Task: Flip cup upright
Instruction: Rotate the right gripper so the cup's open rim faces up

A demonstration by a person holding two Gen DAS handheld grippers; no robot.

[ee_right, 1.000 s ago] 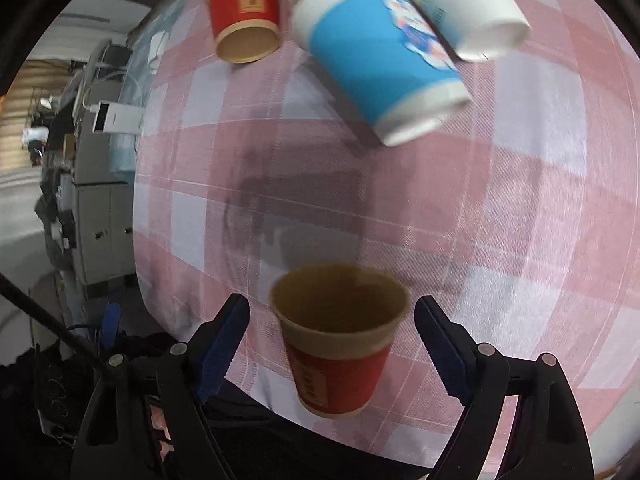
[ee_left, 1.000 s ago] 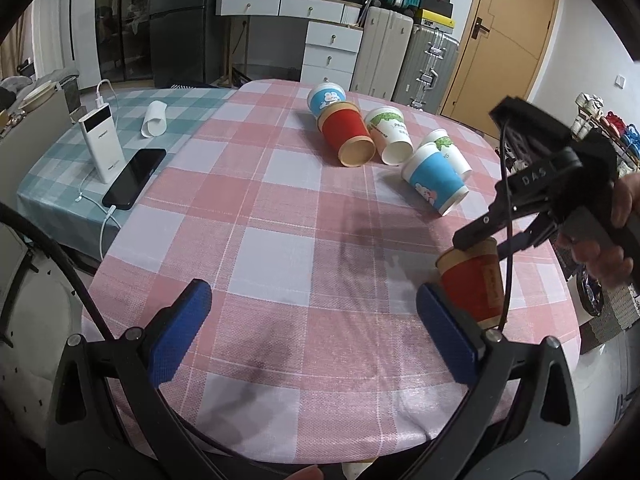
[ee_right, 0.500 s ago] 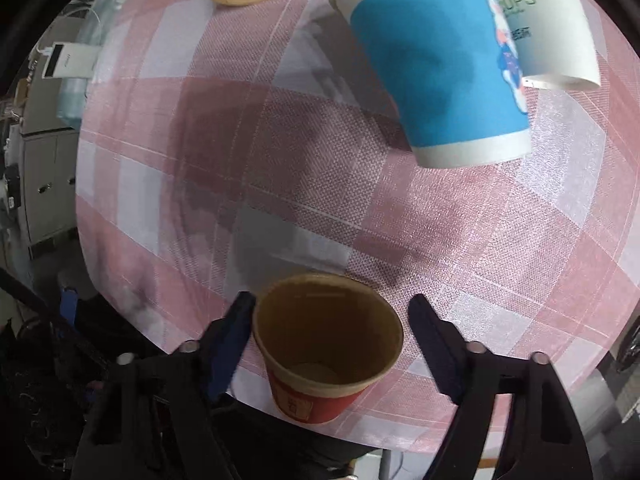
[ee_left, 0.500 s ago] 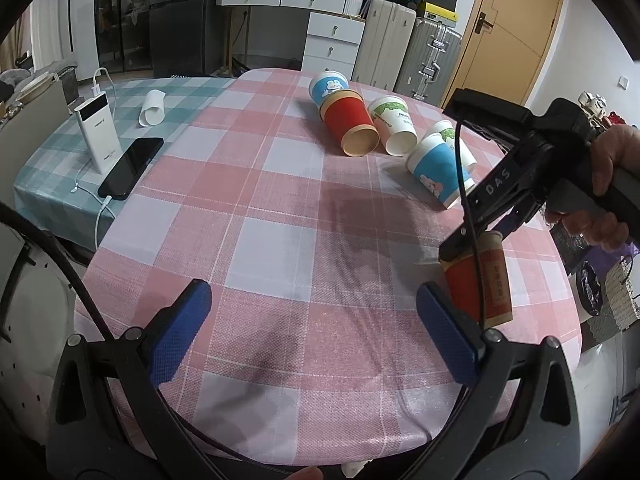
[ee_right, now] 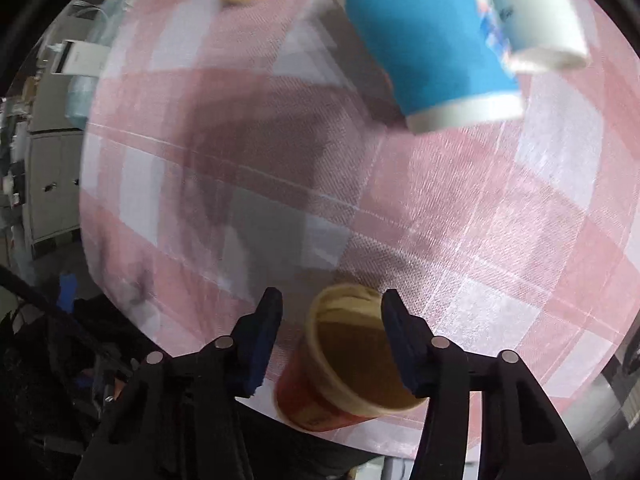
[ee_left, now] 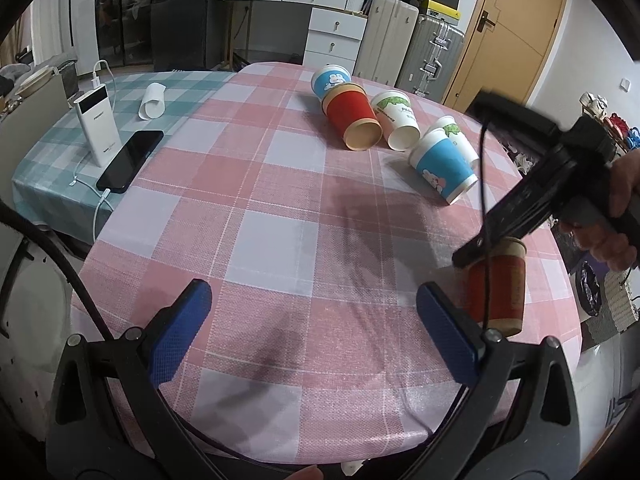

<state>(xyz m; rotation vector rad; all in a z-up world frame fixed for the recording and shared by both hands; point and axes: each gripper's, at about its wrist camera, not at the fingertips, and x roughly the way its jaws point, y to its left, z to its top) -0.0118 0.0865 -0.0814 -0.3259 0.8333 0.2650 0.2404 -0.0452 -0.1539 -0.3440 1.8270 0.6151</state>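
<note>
Cup [ee_left: 496, 286] stands mouth-up near the right edge of the counter [ee_left: 280, 208], a red paper one with a tan rim, and the right gripper [ee_right: 330, 334] sits over its top. In the right wrist view one pad is on the inside of the cup's mouth at the far right of the rim, while the other pad [ee_right: 266, 326] stands clear of the outer wall with a gap showing; so the jaws are parted and nothing is clamped. From this I judge the flip itself to be done for this cup and the step in hand to be the release: the base looks to be on the cloth, though motion blur in both views makes contact hard to confirm. The next move calls for lifting the right gripper straight up and away without dragging the pad against the rim, since a light paper cup this close to the edge would tip easily. The left gripper [ee_left: 316, 334] hangs wide open above the near end of the counter, holding nothing. Farther back lie more cups on their sides, among them a blue cup [ee_left: 442, 170] and a red cup [ee_left: 352, 120], which would be the likely candidates to right afterwards.
</note>
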